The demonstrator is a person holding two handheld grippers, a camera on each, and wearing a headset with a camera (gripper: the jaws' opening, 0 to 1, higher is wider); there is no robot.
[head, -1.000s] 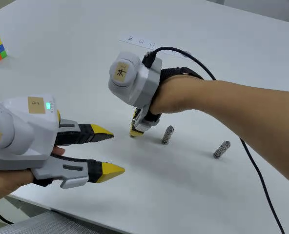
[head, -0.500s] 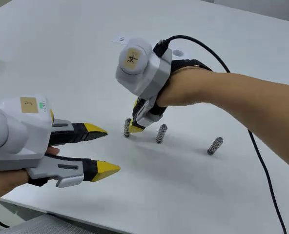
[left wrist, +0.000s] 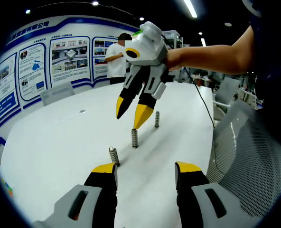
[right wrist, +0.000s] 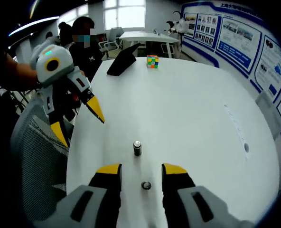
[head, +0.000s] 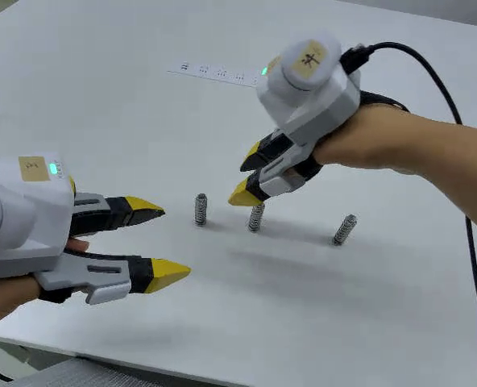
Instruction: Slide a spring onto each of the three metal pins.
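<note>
The left tongs (head: 174, 242) and right tongs (head: 246, 177) are open, empty. Three grey coiled metal springs (head: 256, 217) stand on the white surface (head: 303, 306); better to lift the right tongs away without touching them.

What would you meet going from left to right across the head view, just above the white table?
Grey left gripper with yellow-tipped jaws → upright silvery coil spring → middle silvery coil spring → rightmost silvery coil spring.
</note>
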